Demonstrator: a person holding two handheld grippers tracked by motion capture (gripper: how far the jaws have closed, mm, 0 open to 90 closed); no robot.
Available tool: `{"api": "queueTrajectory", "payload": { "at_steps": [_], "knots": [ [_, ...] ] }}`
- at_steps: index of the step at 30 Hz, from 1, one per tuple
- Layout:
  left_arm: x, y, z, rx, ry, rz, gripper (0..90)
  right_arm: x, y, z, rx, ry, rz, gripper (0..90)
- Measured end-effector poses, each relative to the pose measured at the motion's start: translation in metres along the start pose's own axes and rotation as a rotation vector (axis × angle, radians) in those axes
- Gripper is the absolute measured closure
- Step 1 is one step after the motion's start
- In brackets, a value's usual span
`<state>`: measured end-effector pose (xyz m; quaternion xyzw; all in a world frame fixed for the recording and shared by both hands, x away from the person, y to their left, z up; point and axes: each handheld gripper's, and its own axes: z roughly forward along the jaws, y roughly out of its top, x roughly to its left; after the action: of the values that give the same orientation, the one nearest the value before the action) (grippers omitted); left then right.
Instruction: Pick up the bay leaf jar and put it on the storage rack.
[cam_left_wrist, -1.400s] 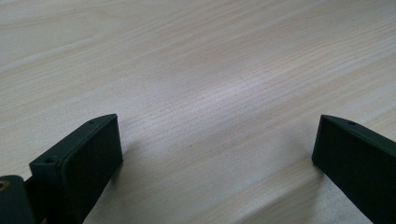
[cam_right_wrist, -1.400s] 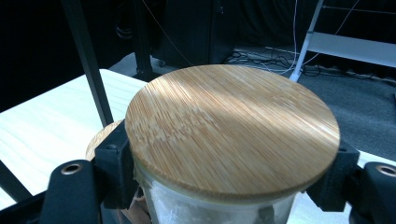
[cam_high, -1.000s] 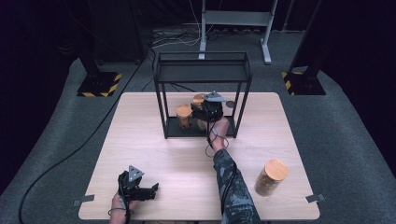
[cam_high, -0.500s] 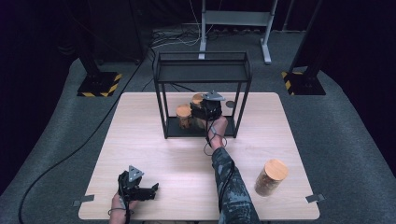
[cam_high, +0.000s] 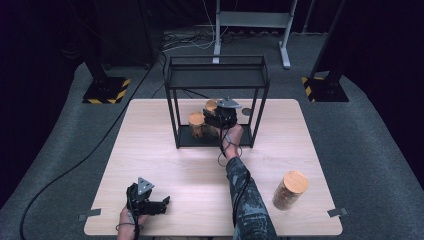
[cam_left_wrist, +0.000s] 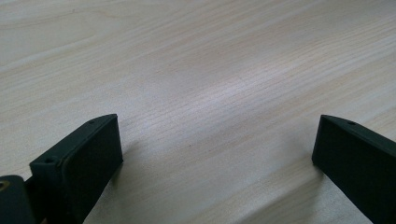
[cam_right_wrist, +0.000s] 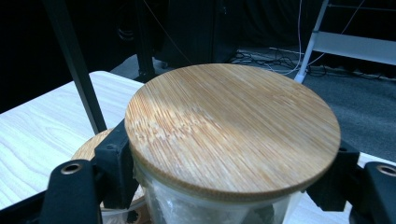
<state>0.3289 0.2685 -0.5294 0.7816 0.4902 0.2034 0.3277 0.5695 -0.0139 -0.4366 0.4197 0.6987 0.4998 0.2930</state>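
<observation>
Under black rack (cam_high: 216, 80), right gripper (cam_high: 220, 116) fingers clamp jar (cam_right_wrist: 232, 135); left gripper (cam_left_wrist: 219, 154) fingers spread, empty.

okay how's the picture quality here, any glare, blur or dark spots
High view: table evenly lit, surroundings nearly black. Left gripper view: soft glare patch on the wood, jaws slightly blurred. Right gripper view: bamboo lid sharp with a bright sheen, background dim.

We see a glass jar (cam_right_wrist: 219, 205) with a round bamboo lid (cam_right_wrist: 233, 130), upright, held just under the lid inside the black wire rack (cam_high: 216, 75) at the bench's (cam_high: 165, 165) twelve o'clock edge. At its nine o'clock stands a second lidded jar (cam_high: 197, 124).
</observation>
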Motion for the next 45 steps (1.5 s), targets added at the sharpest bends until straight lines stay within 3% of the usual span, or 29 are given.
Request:
{"api": "queueTrajectory", "payload": {
  "at_steps": [45],
  "knots": [
    [0.0000, 0.0000, 0.0000, 0.000, -0.001, 0.001, 0.8, -0.0010, 0.0030, 0.0002, 0.027, 0.010, 0.006, 24.3]
  ]
}}
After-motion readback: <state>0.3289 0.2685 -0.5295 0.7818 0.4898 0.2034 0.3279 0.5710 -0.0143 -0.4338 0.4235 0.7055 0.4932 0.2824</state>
